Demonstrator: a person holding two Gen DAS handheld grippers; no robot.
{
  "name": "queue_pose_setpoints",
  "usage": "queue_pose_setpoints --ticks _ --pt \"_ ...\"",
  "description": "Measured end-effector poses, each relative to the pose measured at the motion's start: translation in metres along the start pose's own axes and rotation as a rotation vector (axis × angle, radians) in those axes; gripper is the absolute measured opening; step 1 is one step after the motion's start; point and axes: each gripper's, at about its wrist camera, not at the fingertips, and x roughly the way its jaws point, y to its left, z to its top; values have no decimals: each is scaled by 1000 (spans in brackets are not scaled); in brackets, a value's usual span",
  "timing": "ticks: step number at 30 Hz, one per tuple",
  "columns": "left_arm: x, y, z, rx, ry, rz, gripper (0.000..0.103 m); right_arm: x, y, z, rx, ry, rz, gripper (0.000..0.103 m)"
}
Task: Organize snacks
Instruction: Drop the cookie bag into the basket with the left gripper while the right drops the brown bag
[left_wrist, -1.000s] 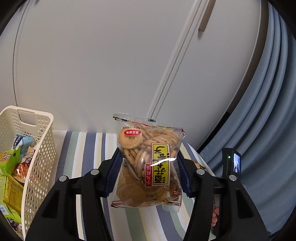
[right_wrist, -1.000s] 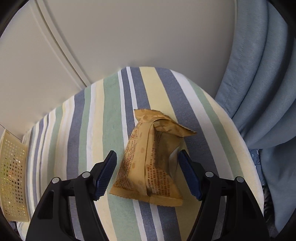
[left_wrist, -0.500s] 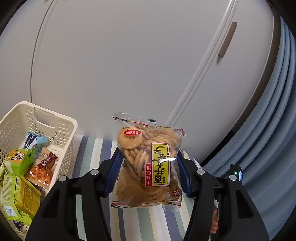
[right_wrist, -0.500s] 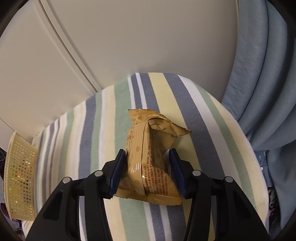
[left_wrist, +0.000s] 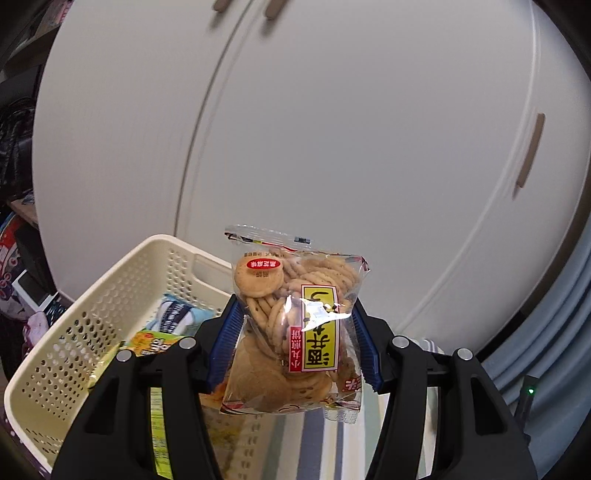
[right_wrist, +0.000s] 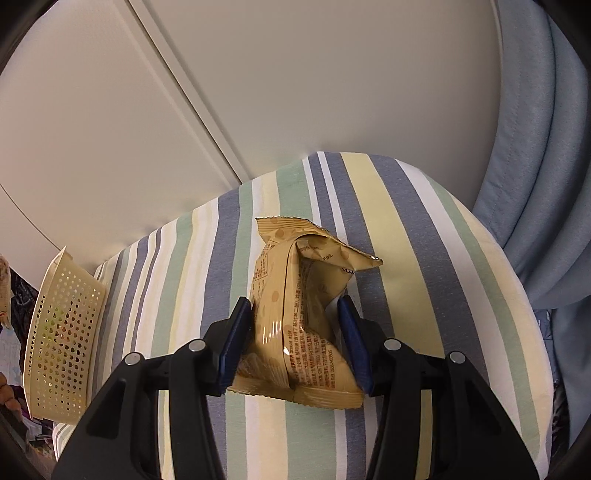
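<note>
Pinched cracker bag (left_wrist: 295, 328) in left tongs (left_wrist: 295, 343) beside the basket (left_wrist: 74, 332), probably for dropping in; clamped tan packet (right_wrist: 299, 321) between right tongs (right_wrist: 295, 343).

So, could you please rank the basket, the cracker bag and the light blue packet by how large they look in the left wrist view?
1. Cream basket, largest.
2. Cracker bag, held in the left tool; it is nearest the camera, so its size is exaggerated.
3. Light blue packet, smallest, partly hidden.

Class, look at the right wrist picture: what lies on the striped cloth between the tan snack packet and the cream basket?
Nothing: between the tan snack packet and the cream basket, the striped cloth is bare, seen in the right wrist view.
</note>
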Motion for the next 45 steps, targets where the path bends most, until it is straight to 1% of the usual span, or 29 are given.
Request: queue_pose_setpoints --ticks 2,5,8,9,10,11,12,16,18,21,24,30,32,38,41,45 --pt "3 14 2 -34 7 21 57 -1 2 -1 -5 0 0 50" --pt "6 32 5 -61 13 74 57 -2 2 -1 -7 -2 3 50" --pt "8 46 6 -98 18 94 57 -1 2 0 -7 0 8 49" --pt "8 47 6 -104 21 102 59 -2 2 0 -7 0 9 49" --pt "9 49 6 -110 26 102 72 0 1 0 -8 0 11 49" --pt "10 51 6 -120 31 99 97 0 1 0 -9 -1 12 49" --pt "11 52 6 -135 32 103 101 0 1 0 -10 -3 13 50" --pt "2 57 10 -167 8 122 100 -3 2 -1 -16 -10 24 50" --pt "-6 60 12 -180 -21 137 100 -4 4 -2 -21 -14 38 50" --pt "-19 65 14 -187 -75 152 100 -7 13 -4 -32 -17 75 50" --pt "-29 68 18 -181 -121 161 100 -12 32 -7 -56 -16 127 50" --pt "-50 67 29 -154 -187 187 100 -24 94 -8 -122 -4 266 50" --pt "-58 65 32 -144 -206 196 100 -31 123 -6 -155 -7 320 50" --pt "-74 64 38 -114 -252 247 100 -45 219 -3 -277 -5 440 50" --pt "-85 67 40 -107 -282 276 100 -42 268 -7 -341 11 475 50" --pt "-98 70 43 -98 -320 311 100 -27 320 -18 -413 34 463 50"
